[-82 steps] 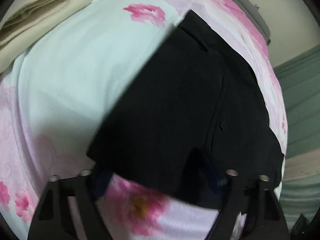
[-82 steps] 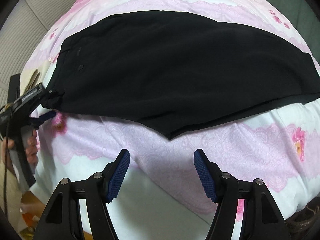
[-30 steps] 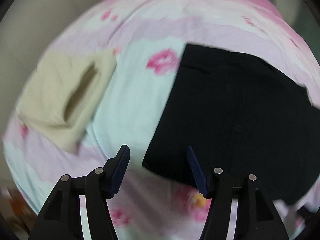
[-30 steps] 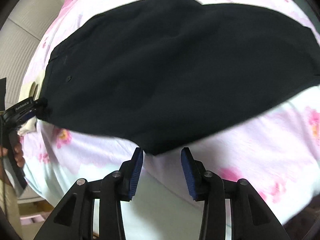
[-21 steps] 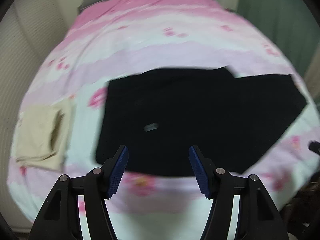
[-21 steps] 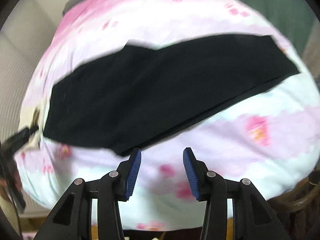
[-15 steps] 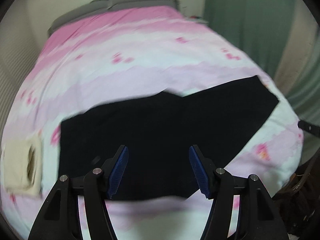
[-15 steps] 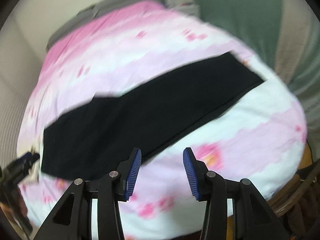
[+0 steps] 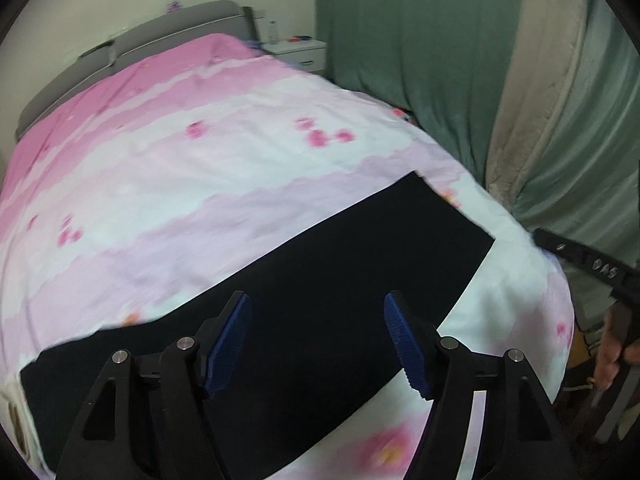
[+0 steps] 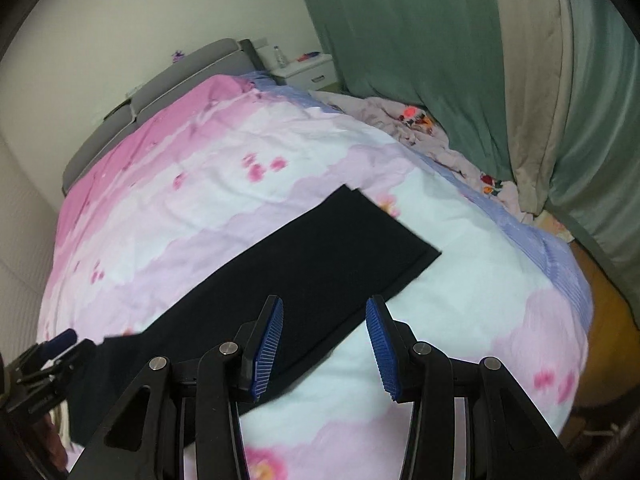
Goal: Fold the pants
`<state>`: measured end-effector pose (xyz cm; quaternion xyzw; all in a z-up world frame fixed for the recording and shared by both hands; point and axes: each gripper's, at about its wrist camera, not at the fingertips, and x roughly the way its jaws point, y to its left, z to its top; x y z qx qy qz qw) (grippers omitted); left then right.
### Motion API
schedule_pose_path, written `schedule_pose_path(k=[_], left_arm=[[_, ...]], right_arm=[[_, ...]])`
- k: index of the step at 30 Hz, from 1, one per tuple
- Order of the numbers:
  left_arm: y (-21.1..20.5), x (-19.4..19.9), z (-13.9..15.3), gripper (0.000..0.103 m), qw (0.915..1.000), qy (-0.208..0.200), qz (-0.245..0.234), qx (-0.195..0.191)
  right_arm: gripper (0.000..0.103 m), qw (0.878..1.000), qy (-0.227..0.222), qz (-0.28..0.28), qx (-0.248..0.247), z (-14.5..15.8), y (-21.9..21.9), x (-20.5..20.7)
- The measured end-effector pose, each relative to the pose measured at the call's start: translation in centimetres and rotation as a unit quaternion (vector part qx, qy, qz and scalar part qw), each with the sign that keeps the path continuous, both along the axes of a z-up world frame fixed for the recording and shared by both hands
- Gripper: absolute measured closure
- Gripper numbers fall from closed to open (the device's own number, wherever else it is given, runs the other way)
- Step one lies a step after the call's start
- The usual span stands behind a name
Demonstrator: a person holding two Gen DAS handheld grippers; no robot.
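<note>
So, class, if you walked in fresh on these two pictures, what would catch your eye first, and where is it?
The black pants stand out first, laid flat in a long strip across the near part of the pink floral bedspread. Next come the blue-padded fingers of the left gripper and the right gripper, both open above the pants. Green curtains fill the right.

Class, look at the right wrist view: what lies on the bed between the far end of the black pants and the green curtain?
In the right wrist view, beyond the pants, bare floral bedspread, then crumpled flowered bedding against the green curtain.
</note>
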<state>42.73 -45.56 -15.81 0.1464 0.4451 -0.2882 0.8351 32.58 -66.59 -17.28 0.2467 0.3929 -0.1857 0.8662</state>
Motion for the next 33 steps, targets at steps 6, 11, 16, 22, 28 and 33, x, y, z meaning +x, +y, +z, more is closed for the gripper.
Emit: schedule_pose_path(k=[6,11,16,22,28,33], left_arm=[[-10.1,1.8,-4.3,0.032,0.9994,0.025,-0.017,0.019],[-14.1,1.9,-7.4,0.032,0.9979,0.048,-0.017,0.040],[-15.1,0.9,-8.9,0.032,0.9963,0.062,-0.026,0.054],[-15.3,0.7,-9.3,0.032,0.9957,0.067,-0.026,0.059],[-15.1,1.1,-9.2,0.032,0.9960,0.065,-0.019,0.057],[-14.7,1.3,-8.9,0.032,0.9962,0.065,-0.015,0.056]], right_arm=[[0.059,0.999,0.007,-0.007,0.032,-5.5,-7.2,2.9],[0.060,0.995,0.026,-0.039,0.092,-10.9,-11.3,4.3],[0.061,0.991,0.049,-0.050,0.110,-14.3,-13.2,5.0],[0.061,0.991,0.065,-0.044,0.105,-15.8,-13.8,5.9],[0.061,0.992,0.058,-0.046,0.100,-15.3,-13.8,6.1],[0.061,0.990,0.056,-0.060,0.118,-15.9,-14.2,6.4]])
